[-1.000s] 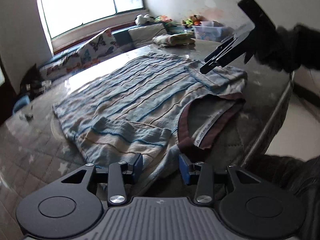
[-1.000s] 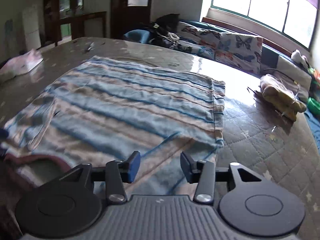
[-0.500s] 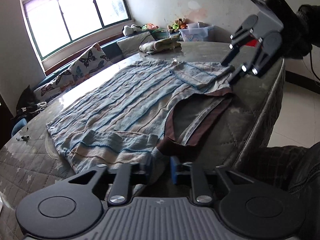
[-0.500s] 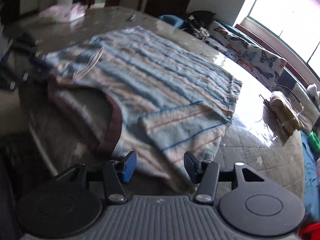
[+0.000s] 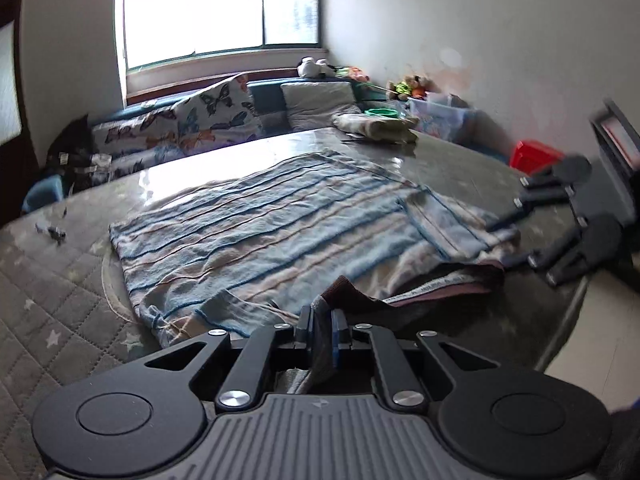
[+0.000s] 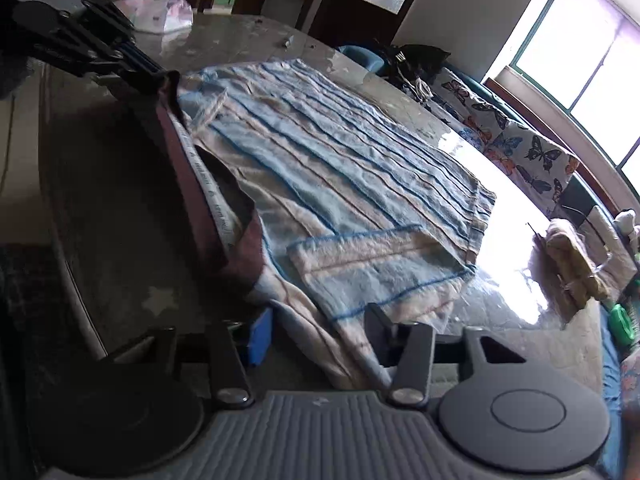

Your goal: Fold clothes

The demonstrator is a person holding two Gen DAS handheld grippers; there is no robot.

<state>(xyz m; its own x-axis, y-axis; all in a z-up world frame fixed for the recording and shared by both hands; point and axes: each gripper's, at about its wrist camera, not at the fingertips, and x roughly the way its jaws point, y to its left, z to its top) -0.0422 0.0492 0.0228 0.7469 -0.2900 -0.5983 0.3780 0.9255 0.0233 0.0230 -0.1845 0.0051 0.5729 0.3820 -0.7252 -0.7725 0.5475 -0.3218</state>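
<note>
Left gripper (image 5: 322, 322): jaws clenched on the maroon-trimmed collar edge of the striped shirt (image 5: 280, 236), the cloth pinched between the blue pads and lifted slightly off the surface.

Right gripper (image 6: 318, 334): jaws spread wide, released, straddling the near shoulder edge of the shirt; fabric lies between the fingers but is not pinched. From the left wrist view this gripper sits at the far shoulder, its tips at the cloth's edge.

Shirt: blue, beige and white stripes, lying flat and face down on the mattress (image 5: 60, 300), hem toward the window. Both short sleeves are folded in over the back. The neckline gapes open between the two grippers, with a printed inner tape visible along the collar.

Surface: grey quilted mattress with a star pattern, under a glossy cover that reflects window light strongly. A folded beige garment (image 5: 374, 126) rests at the far edge, well apart from the shirt. Small dark debris (image 5: 52, 233) lies on the left side.

Room: a bright window (image 5: 220, 8) fills the far wall; below it a bench carries butterfly-print cushions (image 5: 212, 114) and a grey pillow (image 5: 318, 100). Stuffed toys and a clear storage bin (image 5: 440, 118) stand in the corner, a red container (image 5: 534, 154) beside the wall. The right wrist view shows dark wooden furniture and a pink bag (image 6: 160, 14) behind.
</note>
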